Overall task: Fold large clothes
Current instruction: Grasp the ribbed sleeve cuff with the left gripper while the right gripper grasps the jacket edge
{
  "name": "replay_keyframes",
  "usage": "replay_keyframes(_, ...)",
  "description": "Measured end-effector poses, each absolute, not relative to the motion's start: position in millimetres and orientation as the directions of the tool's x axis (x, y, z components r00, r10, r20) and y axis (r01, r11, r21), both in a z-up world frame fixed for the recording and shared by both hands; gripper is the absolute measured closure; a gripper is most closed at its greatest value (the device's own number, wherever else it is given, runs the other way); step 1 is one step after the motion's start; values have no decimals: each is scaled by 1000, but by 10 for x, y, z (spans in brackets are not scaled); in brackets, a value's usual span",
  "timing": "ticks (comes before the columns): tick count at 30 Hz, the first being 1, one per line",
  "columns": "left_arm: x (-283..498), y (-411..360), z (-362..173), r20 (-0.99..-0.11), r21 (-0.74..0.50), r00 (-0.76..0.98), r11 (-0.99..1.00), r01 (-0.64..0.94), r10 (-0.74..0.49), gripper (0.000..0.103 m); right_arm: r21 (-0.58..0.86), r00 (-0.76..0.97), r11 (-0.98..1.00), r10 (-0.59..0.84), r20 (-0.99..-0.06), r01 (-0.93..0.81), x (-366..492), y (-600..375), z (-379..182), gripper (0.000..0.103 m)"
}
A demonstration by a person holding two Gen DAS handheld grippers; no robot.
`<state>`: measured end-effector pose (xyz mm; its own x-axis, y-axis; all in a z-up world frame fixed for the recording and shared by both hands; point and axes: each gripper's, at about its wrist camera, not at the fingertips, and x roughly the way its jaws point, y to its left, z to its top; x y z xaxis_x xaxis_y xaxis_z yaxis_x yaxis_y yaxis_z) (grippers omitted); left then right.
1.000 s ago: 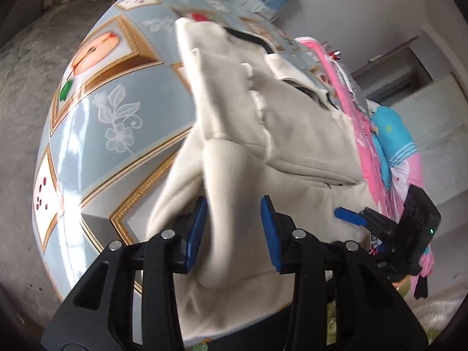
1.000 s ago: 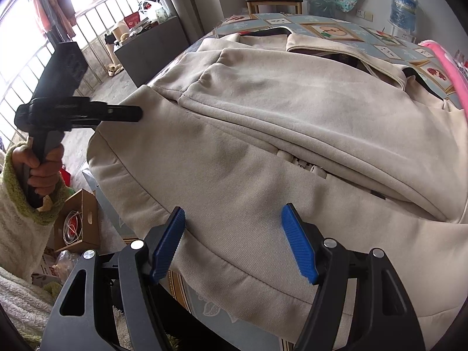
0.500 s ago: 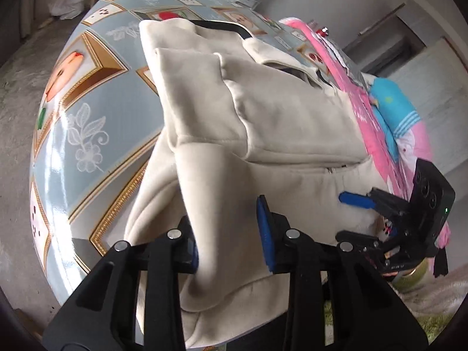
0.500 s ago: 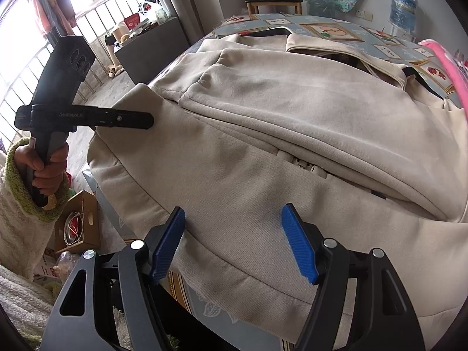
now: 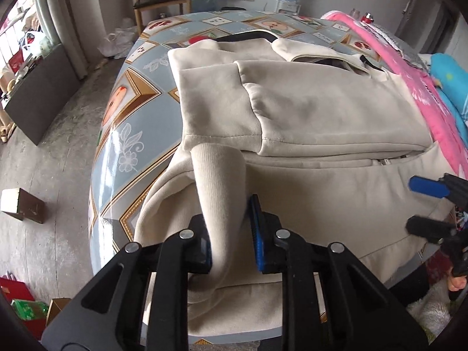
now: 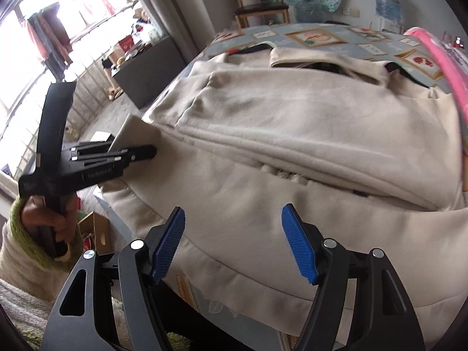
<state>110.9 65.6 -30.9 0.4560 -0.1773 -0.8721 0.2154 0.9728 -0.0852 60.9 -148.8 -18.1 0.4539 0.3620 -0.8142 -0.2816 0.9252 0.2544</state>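
Note:
A large cream hooded jacket (image 5: pixel 307 111) lies spread on the patterned table (image 5: pixel 128 122), its upper half folded over the zip line; it also shows in the right wrist view (image 6: pixel 292 134). My left gripper (image 5: pixel 229 234) is shut on the jacket's ribbed sleeve cuff (image 5: pixel 219 181) at the near left edge, and it also shows in the right wrist view (image 6: pixel 146 153). My right gripper (image 6: pixel 232 242) is open and empty just above the jacket's near hem (image 6: pixel 263 278). It also shows at the right edge of the left wrist view (image 5: pixel 421 204).
A pink blanket (image 5: pixel 409 67) and blue bedding (image 5: pixel 450 76) lie along the table's right side. A wooden chair (image 5: pixel 161 0) stands behind the table. A small box (image 5: pixel 22 204) and cartons sit on the concrete floor at left.
My left gripper has closed on the sleeve cuff and swung round to face along the table. My right gripper has stayed open over the hem, shifted slightly.

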Motion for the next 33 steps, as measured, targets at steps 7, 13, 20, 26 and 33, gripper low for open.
replay_keyframes(7,1062,615,-300,-876,-54,462,981,186,-136,83,330,425,930,367,-827,-161,641,-1834,-371,35)
replay_keyframes(13,1041,543,-292,-879,-10,467,983,185,-97,83,351,502,932,347,-792,-90,544,-2218,-197,26)
replay_keyframes(20,1054,540,-289,-884,11,463,987,162,-66,75,262,607,958,143,-782,112,352,-2911,8,13)
replay_keyframes(26,1061,553,-288,-886,24,460,987,157,-51,70,260,625,933,50,-779,249,271,-3512,24,13)
replay_keyframes(33,1062,532,-287,-885,40,465,987,153,-36,69,413,595,884,214,-775,220,541,-3728,-248,18)
